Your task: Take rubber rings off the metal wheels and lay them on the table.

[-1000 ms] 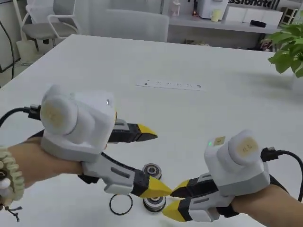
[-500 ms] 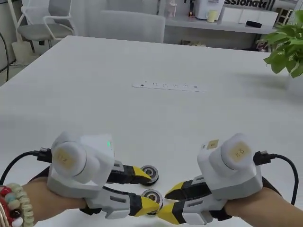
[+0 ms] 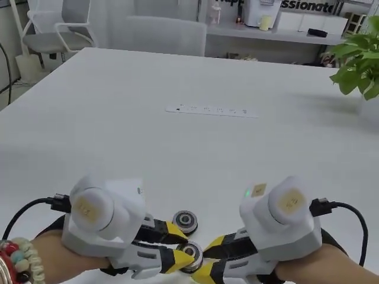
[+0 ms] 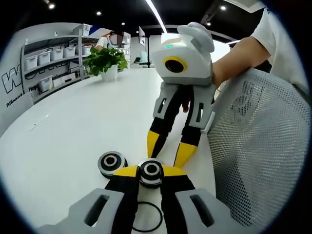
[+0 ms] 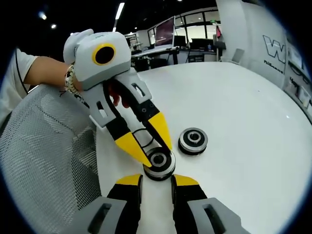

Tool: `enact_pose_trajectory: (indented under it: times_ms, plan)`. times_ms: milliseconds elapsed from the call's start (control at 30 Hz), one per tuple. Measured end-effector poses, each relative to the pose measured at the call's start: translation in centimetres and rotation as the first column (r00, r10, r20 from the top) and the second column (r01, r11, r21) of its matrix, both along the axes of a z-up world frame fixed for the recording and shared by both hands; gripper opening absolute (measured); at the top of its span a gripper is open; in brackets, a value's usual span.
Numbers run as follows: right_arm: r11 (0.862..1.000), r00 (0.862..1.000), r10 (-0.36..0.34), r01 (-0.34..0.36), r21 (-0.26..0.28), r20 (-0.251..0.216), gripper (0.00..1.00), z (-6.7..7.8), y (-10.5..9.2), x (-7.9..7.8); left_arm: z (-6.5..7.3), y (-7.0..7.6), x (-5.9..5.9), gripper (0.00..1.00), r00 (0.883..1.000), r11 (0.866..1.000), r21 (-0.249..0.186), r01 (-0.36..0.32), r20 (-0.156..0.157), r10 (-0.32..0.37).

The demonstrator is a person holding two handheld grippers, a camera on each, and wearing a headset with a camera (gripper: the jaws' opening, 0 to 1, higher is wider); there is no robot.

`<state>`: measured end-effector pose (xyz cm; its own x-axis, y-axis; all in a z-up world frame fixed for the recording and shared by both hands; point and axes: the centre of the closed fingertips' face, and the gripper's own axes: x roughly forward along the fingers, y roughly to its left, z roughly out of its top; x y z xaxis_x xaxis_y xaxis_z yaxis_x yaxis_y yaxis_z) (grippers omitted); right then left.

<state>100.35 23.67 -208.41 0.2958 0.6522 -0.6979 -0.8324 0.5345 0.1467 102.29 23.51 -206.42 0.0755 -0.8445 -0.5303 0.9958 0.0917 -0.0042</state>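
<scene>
L tongs (image 4: pixel 150 172) clamp wheel (image 4: pixel 151 167); R tongs (image 5: pixel 157 181) open, just short of it.

The left gripper (image 4: pixel 150 174) rises from six o'clock, its two yellow tips pressed against opposite sides of the near wheel (image 4: pixel 151 168), which lies flat on the white table (image 4: pixel 73 141). A second wheel (image 4: pixel 112 163) lies just beside it at about ten o'clock, not touching. A loose black rubber ring (image 4: pixel 146 217) lies on the table at six o'clock of the near wheel, between the gripper's dark jaw arms. The right gripper (image 4: pixel 168 149) comes down from twelve o'clock, jaws apart, its yellow tips just short of the near wheel. A mesh chair back (image 4: pixel 258 146) stands at three o'clock, a potted plant (image 4: pixel 105 59) at eleven.
</scene>
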Motion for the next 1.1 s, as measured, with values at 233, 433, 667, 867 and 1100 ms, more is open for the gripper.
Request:
enact_pose_trajectory:
  times_ms: [233,433,667,867,1100]
  plan:
    - [1.000,1.000,-0.021,0.021,0.011,0.010,0.22,0.10,0.01,0.46,-0.06,-0.15,-0.18,0.11,0.999,1.000,0.006,0.020,0.044,-0.020]
    - [1.000,1.000,-0.016,0.016,0.007,0.011,0.18,0.04,-0.11,0.40,0.04,-0.19,-0.44,0.08,0.998,1.000,0.002,0.029,0.047,-0.029]
    - [0.998,0.998,0.030,-0.028,-0.053,0.046,0.10,-0.03,-0.49,0.25,0.15,-0.18,-0.47,0.08,0.999,1.000,-0.015,0.022,0.043,-0.022]
    - [0.996,0.996,0.049,-0.044,-0.079,0.070,0.04,0.00,-0.64,0.40,0.22,-0.17,-0.46,0.08,0.999,1.000,-0.018,0.016,0.045,-0.015]
    - [0.995,0.997,0.042,-0.035,-0.093,0.072,0.00,-0.06,-0.79,0.57,0.21,-0.18,-0.54,0.08,0.999,1.000,-0.021,0.017,0.046,-0.016]
